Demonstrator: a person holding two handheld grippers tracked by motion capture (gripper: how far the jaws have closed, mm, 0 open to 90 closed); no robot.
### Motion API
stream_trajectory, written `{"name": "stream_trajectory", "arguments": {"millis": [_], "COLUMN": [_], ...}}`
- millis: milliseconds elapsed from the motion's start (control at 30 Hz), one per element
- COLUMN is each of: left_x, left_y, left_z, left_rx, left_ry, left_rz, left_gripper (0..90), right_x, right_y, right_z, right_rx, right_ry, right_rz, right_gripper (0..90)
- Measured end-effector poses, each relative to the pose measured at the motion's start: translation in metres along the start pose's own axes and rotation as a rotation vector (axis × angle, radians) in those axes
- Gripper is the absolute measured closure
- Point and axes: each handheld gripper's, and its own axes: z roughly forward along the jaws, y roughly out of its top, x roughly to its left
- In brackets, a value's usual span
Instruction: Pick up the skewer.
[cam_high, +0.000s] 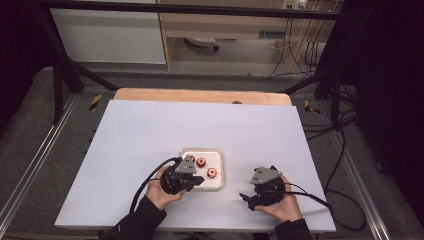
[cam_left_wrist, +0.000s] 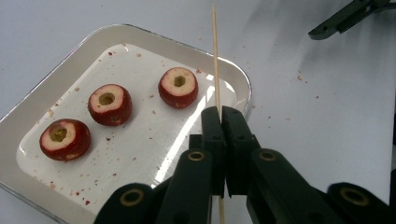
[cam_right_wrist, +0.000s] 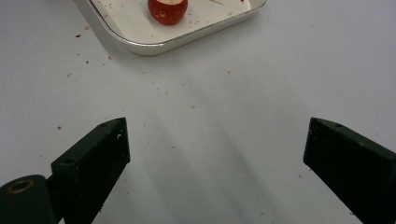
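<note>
Table (cam_high: 150, 130) with a plain white top fills the scene, speckled with red crumbs near the middle; beyond its far edge are a wooden board, pale cabinets and loose cables on a grey floor. No writing can be read. Left of centre, the left gripper (cam_left_wrist: 220, 116) is clamped tight on a thin wooden skewer (cam_left_wrist: 215, 56) above the white tray (cam_left_wrist: 28, 116), where three cored red fruit pieces (cam_left_wrist: 110, 103) lie in a row. To the right, the right gripper (cam_right_wrist: 215, 154) hovers wide apart over bare table, holding nothing.
</note>
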Motion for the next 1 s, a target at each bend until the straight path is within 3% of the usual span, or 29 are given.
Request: {"name": "stream_trajectory", "arguments": {"millis": [400, 433, 500, 700, 767, 1000], "left_x": [-0.013, -0.013, -0.015, -0.017, -0.019, -0.025], "left_y": [0.017, 0.017, 0.021, 0.028, 0.03, 0.037], "left_z": [0.006, 0.006, 0.006, 0.009, 0.012, 0.023], "left_rx": [0.041, 0.041, 0.051, 0.069, 0.073, 0.101], "left_ry": [-0.001, -0.001, 0.0, -0.004, -0.011, -0.029], "left_rz": [0.066, 0.066, 0.08, 0.093, 0.094, 0.098], "left_gripper": [88.2, 88.2, 88.2, 88.2, 88.2, 88.2], "right_x": [0.012, 0.012, 0.017, 0.021, 0.024, 0.029], "right_y": [0.028, 0.028, 0.033, 0.039, 0.042, 0.046], "right_z": [-0.005, -0.005, -0.003, -0.002, 0.001, 0.007], "right_rx": [0.027, 0.027, 0.029, 0.024, 0.029, 0.031], "right_ry": [-0.034, -0.034, -0.038, -0.043, -0.047, -0.042], "right_rz": [-0.209, -0.209, -0.278, -0.359, -0.426, -0.583], "right_gripper": [19.6, 19.6, 23.7, 29.4, 33.7, 44.0]}}
